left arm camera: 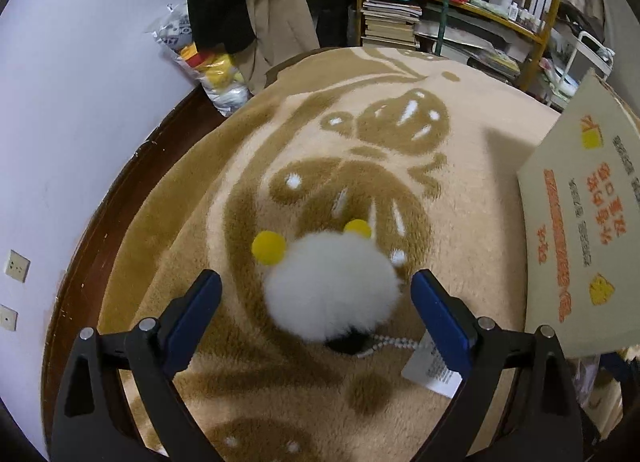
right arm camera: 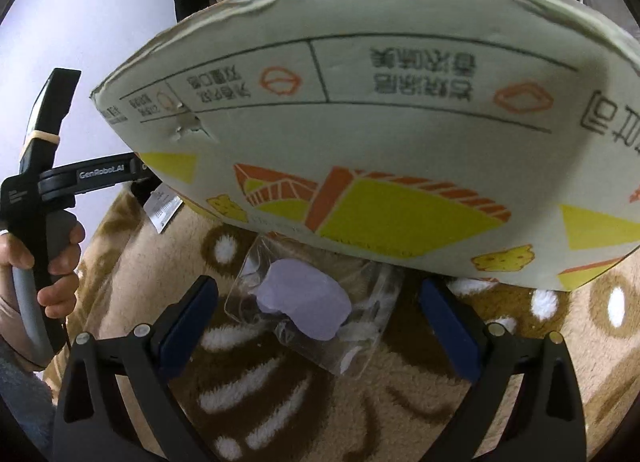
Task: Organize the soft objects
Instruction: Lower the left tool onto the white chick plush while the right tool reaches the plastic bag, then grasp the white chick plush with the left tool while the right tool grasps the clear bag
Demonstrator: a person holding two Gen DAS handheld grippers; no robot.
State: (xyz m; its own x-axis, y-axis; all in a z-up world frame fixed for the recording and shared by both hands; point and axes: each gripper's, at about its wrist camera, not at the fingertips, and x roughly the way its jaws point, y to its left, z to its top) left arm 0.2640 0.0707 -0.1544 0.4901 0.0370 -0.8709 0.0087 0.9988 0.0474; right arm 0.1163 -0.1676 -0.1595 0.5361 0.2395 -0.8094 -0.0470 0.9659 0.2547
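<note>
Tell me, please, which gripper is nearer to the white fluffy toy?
Left. The left gripper is open around the white fluffy toy; the right gripper is open over a bagged purple item beside the cardboard box.

"GenRobot.AI" stands in pale letters on the black arm of the left gripper (right arm camera: 102, 174). The cardboard box (right arm camera: 360, 134) carries upside-down East Asian print, too blurred to read; the white tag (left arm camera: 434, 372) likewise.
</note>
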